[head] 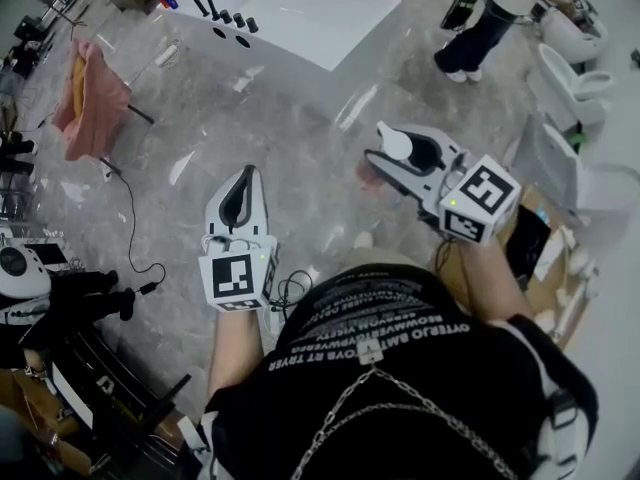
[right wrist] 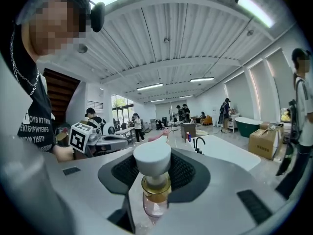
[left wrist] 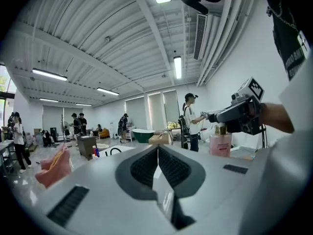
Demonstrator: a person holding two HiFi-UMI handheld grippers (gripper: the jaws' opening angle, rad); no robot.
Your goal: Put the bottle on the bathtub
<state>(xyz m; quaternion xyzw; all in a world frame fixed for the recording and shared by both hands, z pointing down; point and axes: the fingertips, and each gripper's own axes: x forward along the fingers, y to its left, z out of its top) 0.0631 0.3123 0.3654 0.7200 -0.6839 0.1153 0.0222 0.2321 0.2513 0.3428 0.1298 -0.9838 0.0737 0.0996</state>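
My right gripper [head: 392,153] is shut on a pink bottle [head: 368,175] just under its white cap [head: 396,145], held in the air above the marble floor. In the right gripper view the bottle [right wrist: 153,199] hangs between the jaws, gold collar and cap on top. The white bathtub [head: 300,13] with black taps [head: 222,6] lies ahead, well beyond both grippers. My left gripper [head: 241,190] is shut and empty, pointing toward the tub; in its own view the bottle [left wrist: 220,142] shows at right and the bathtub [left wrist: 115,152] beyond.
A pink towel [head: 92,93] hangs on a rack at left, with a cable [head: 130,218] trailing on the floor. A person [head: 480,28] stands right of the tub. White toilets [head: 575,73] and boxes line the right side. A green tub [left wrist: 142,133] stands far off.
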